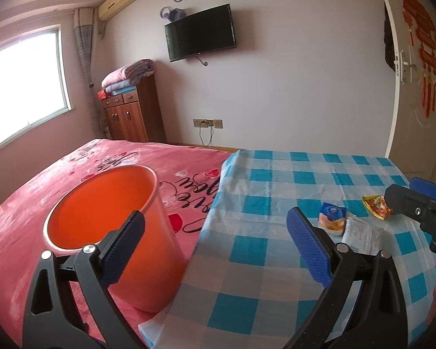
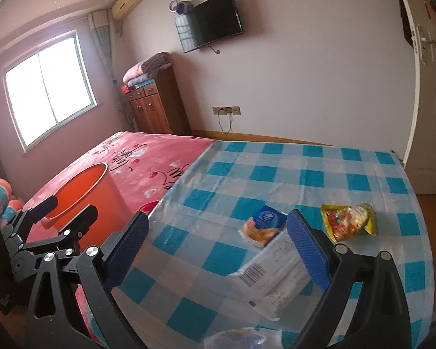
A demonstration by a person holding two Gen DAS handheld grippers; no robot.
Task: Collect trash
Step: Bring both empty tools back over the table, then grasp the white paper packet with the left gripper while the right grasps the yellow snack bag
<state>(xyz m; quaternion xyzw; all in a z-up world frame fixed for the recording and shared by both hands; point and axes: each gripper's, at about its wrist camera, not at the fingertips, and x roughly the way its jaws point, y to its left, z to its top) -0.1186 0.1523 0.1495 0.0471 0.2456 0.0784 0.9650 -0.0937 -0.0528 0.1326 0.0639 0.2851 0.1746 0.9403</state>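
Clear plastic scrap (image 2: 241,338) at the bottom edge only in right view; both tools (image 1: 215,244) (image 2: 218,244) spread, empty.

Orange bin (image 1: 107,203): base hidden behind the left gripper's near finger (image 1: 122,250), floor of it out of sight in the left wrist view. White printed wrapper (image 2: 273,273): right edge covered by the right gripper's finger (image 2: 308,250), print too blurred to read. Clear crumpled item (image 2: 241,338) cut off by the bottom edge, blurred, kind unclear. Blue-and-orange packet (image 1: 331,218): lettering too small. Right gripper (image 1: 415,203) cut by the frame edge in the left wrist view.
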